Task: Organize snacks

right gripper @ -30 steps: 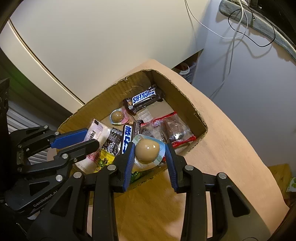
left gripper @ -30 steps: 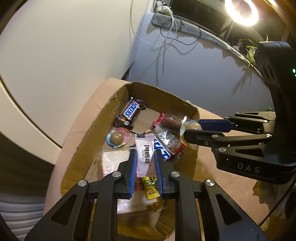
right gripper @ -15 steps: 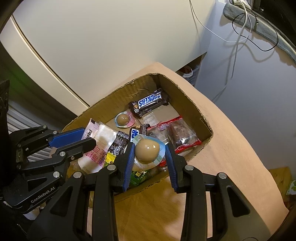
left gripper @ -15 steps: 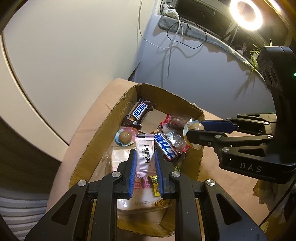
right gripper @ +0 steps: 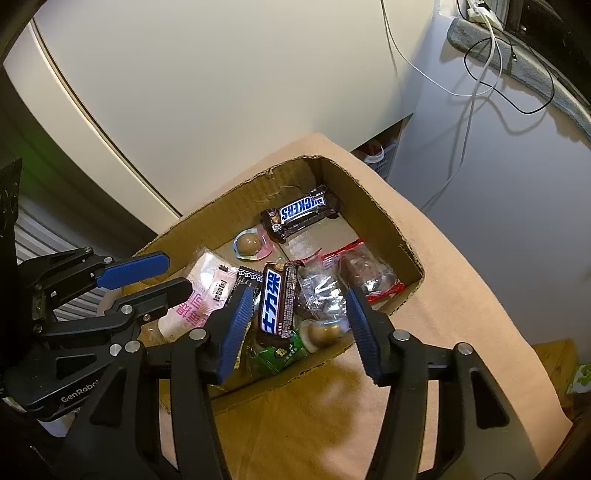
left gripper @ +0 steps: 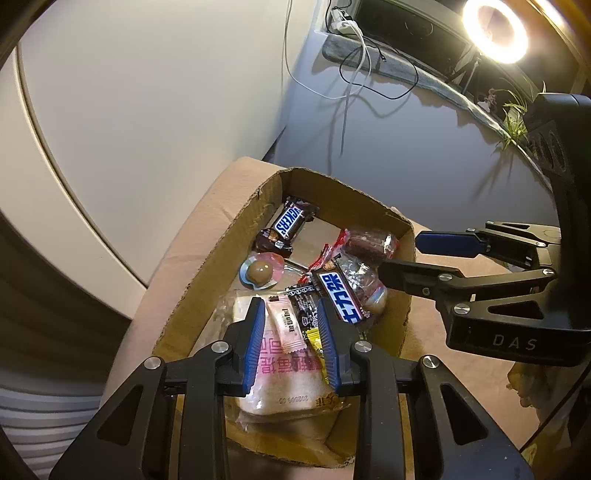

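An open cardboard box (left gripper: pixel 221 258) (right gripper: pixel 373 206) sits on a tan table and holds several snacks. My left gripper (left gripper: pixel 291 314) is open above the box's near end; the small pink packet (left gripper: pixel 286 325) lies loose below it on a large pink bag (left gripper: pixel 280 373). My right gripper (right gripper: pixel 299 295) is open over the box's near side; the round brown candy cup (right gripper: pixel 321 332) lies in the box below it. Two Snickers bars (right gripper: pixel 303 214) (right gripper: pixel 271 302) and a second candy cup (right gripper: pixel 249 243) are in the box too.
A red-edged clear packet (right gripper: pixel 365 273) lies at the box's right side, a green packet (right gripper: pixel 277 356) at its near wall. A white panel and grey wall with hanging cables (right gripper: pixel 476 85) stand behind. A ring light (left gripper: pixel 495 31) glows at the top right.
Both grippers have opened. The pink packet dropped from the left gripper and the candy cup dropped from the right gripper into the box. Both grippers rose a little.
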The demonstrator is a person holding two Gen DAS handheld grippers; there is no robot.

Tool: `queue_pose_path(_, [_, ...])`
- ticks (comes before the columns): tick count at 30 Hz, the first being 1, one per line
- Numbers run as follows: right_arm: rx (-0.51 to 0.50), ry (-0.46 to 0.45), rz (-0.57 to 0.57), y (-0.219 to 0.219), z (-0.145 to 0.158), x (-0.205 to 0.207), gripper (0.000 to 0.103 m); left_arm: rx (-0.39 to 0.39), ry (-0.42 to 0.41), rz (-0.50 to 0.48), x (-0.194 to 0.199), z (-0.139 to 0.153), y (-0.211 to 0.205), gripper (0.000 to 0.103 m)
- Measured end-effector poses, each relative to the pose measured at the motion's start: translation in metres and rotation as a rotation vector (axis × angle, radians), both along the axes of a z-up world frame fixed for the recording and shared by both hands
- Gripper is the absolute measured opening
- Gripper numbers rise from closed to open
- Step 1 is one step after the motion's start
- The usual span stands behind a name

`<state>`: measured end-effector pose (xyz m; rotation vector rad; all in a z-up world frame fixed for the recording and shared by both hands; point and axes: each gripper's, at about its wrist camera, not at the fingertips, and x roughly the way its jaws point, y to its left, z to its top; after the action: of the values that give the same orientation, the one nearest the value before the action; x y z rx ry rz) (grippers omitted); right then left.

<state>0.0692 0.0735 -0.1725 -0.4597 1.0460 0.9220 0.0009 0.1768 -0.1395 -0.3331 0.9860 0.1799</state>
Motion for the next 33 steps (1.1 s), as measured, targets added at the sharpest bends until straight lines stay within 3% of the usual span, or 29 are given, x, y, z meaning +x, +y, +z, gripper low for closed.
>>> queue_pose_path(6, [0.006, -0.009, -0.022, -0.008, 0.001, -0.001, 0.066, 0.007, -0.002, 0.007, -0.003, 0.002, 0.000, 0.047])
queue_pose_path(10, [0.011, -0.022, -0.047, -0.016, 0.004, -0.002, 0.074, 0.018, 0.000, 0.016, -0.005, 0.004, 0.001, 0.052])
queue_pose_path(16, [0.021, -0.048, -0.110, -0.030, 0.010, -0.005, 0.076, 0.057, 0.008, 0.048, -0.012, 0.008, 0.003, 0.064])
queue_pose_path(33, [0.086, -0.187, -0.252, -0.072, 0.048, -0.035, 0.084, 0.128, -0.044, 0.159, -0.053, 0.041, -0.001, 0.067])
